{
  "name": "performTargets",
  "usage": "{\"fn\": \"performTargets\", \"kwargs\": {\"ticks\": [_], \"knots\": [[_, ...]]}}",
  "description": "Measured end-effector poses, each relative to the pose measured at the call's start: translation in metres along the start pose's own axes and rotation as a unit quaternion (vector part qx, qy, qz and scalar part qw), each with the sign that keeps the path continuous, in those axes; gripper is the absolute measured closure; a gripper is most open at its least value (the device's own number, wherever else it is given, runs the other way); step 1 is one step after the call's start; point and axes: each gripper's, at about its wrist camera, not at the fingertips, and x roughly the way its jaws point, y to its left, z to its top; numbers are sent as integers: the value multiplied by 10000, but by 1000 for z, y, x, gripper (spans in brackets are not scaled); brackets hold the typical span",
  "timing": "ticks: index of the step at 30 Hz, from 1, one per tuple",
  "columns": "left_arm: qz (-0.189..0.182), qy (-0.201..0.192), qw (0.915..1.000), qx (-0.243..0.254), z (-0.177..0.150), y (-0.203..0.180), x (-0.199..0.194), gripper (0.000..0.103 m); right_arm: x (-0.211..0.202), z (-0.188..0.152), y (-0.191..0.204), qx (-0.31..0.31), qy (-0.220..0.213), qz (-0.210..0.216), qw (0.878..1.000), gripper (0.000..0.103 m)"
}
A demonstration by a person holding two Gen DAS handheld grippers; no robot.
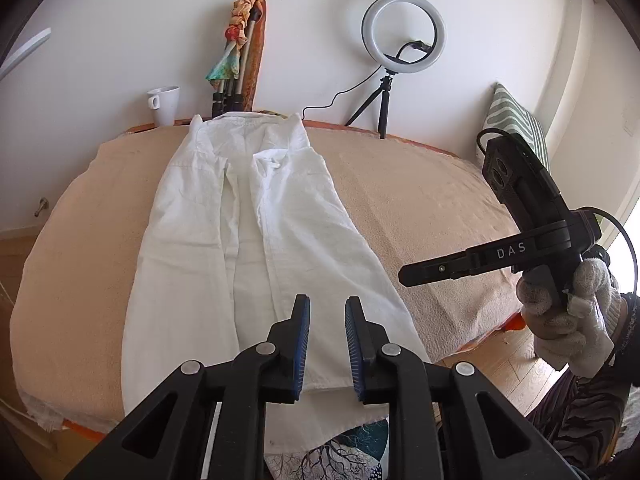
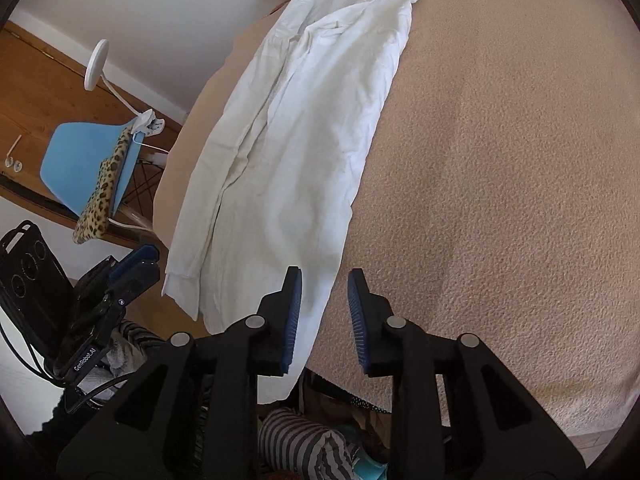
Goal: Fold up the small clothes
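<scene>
two black fingers with blue pads, the left gripper (image 1: 327,348), sit closest in the left wrist view, low over the near end of the white shirt (image 1: 256,240). its jaws stand a little apart and nothing is pinched between them. the shirt lies flat and long on the tan towel (image 1: 420,208) that covers the table, with its collar at the far end and its hem at the near edge, where a bit hangs over. both long sides are folded in toward the middle. to the right, a hand (image 1: 568,312) in a white glove holds the right gripper (image 1: 404,274), which floats above the towel, apart from the shirt. in the right wrist view the right gripper (image 2: 325,316) has its jaws open and empty, just above the near right edge of the shirt (image 2: 296,152) and the towel (image 2: 500,160). the left gripper (image 2: 140,260) shows at the left in that view, beside the cuff end of the shirt. at the far side of the table stand a white mug (image 1: 165,105) and a ring light (image 1: 403,34) on a small tripod. a blue chair (image 2: 80,164) with a spotted cloth sits off to the left on the wood floor.
</scene>
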Motion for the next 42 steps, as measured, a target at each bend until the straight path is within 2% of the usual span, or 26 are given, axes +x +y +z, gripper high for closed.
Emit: {"fn": "performTargets", "kwargs": {"ticks": [2,6,9,14,17,21,22,23,24,28,30,34,38,42], "knots": [[-120,36,9997,186,7,-11,13,86,-12,12,-3,-32,-365,-119,9993,52],[-344,219,9989,229,16,-22,44,86,-20,52,-25,349,-692,108,9969,52],[-374,294,9980,416,18,-32,64,86,-19,85,-37,414,-866,-62,9954,52],[-519,445,9970,367,14,-33,86,86,5,121,-62,834,-831,169,9929,52],[-653,614,9952,404,10,-35,98,86,25,136,-62,813,-798,215,9933,52],[-862,745,9923,496,0,-45,110,86,44,152,-59,696,-838,-13,9940,53],[-874,715,9921,552,-3,-49,110,86,47,154,-57,565,-863,-206,9945,58],[-934,721,9912,609,-5,-52,110,86,50,157,-53,360,-894,-615,9934,79],[-985,741,9903,648,-5,-54,110,85,53,159,-50,159,-861,-1038,9907,95],[-1100,715,9894,620,-3,-54,101,85,45,167,-43,-59,-892,-1527,9842,96],[-1124,593,9906,514,2,-50,93,85,33,172,-40,-96,-1069,-1350,9850,90],[-820,275,9947,561,14,-43,82,84,15,185,-30,-284,-1339,-834,9871,89],[-698,408,9959,395,14,-35,85,83,27,208,-24,-487,-1227,-606,9894,89],[-691,631,9953,233,14,-28,98,83,53,234,-38,-286,-998,-420,9937,89]]}}
